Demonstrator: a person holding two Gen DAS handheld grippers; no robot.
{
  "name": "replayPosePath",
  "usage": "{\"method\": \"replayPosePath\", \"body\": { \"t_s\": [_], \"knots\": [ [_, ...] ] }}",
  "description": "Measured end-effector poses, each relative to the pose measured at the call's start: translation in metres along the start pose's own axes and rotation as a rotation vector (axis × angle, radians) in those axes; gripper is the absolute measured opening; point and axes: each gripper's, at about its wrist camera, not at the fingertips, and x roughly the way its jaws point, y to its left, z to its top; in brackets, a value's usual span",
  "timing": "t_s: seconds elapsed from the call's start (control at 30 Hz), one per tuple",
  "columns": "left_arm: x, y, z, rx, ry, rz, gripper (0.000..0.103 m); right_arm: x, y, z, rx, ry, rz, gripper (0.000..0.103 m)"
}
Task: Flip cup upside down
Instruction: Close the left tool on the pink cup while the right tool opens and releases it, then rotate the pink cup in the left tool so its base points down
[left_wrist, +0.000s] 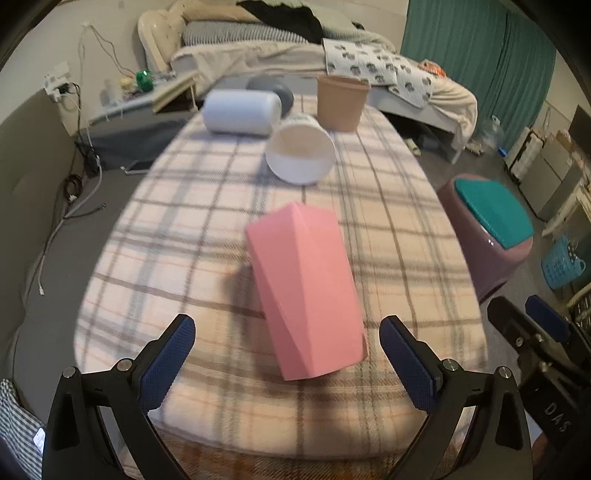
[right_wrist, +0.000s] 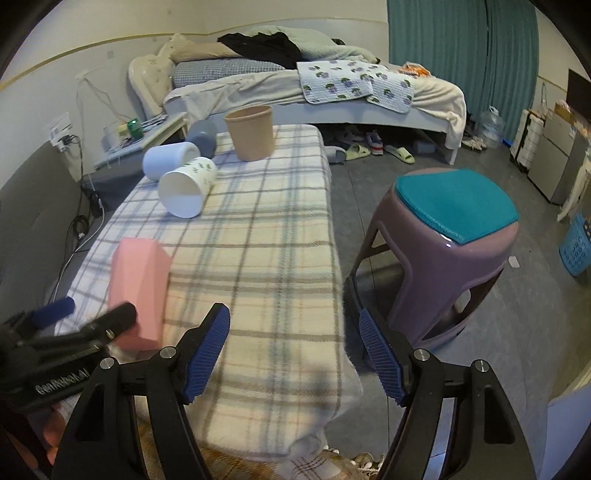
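Two grippers hang with fingers apart: the left gripper (left_wrist: 287, 354) brackets the pink cup (left_wrist: 306, 291), which lies tilted near the table's (left_wrist: 155, 236) near edge. Close squarely across its faceted sides before rotating; the right gripper (right_wrist: 293, 350) hovers empty at the right edge.

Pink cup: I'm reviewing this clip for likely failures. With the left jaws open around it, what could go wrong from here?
1. The pink cup lies on its side, faceted and tapered, at an angle between the open jaws of the left gripper; closing on slanted facets could make it slip or twist.
2. It lies near the edge of the plaid cloth; a nudge might roll it off.
3. The right gripper hangs close by, so the two could collide.
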Motion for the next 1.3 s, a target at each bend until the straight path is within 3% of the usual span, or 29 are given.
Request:
{"method": "replayPosePath", "body": {
  "t_s": [0.17, 0.2, 0.27, 0.37, 0.47, 0.97, 1.13, 1.2, 1.3],
  "knots": [
    [0.011, -0.004, -0.001, 0.017, 0.011, 0.001, 0.100, 0.013, -0.006, -0.001, 0.016, 0.022, -0.004, 0.073],
    [0.012, -0.005, -0.002, 0.019, 0.014, -0.006, 0.096, 0.016, -0.007, -0.002, 0.017, 0.030, -0.009, 0.073],
    [0.018, -0.006, -0.003, 0.029, 0.035, -0.030, 0.075, 0.022, -0.009, -0.002, 0.023, 0.049, -0.020, 0.073],
    [0.019, -0.009, -0.003, 0.041, 0.045, -0.067, 0.064, 0.028, -0.010, -0.003, 0.029, 0.063, -0.026, 0.073],
    [0.014, -0.014, -0.003, 0.081, 0.031, -0.059, 0.063, 0.029, -0.009, -0.002, 0.027, 0.066, -0.027, 0.073],
    [-0.017, 0.011, 0.033, 0.080, -0.069, -0.028, 0.056, 0.022, 0.005, -0.004, 0.004, 0.068, -0.021, 0.073],
    [-0.024, 0.011, 0.047, 0.107, -0.092, -0.049, 0.056, 0.020, 0.006, -0.004, 0.007, 0.064, -0.021, 0.073],
    [-0.024, 0.007, 0.051, 0.135, -0.082, -0.060, 0.056, 0.020, 0.006, -0.004, 0.008, 0.063, -0.019, 0.073],
    [-0.019, 0.001, 0.057, 0.190, -0.003, -0.078, 0.056, 0.018, 0.006, -0.003, 0.012, 0.059, -0.018, 0.073]
  ]
}}
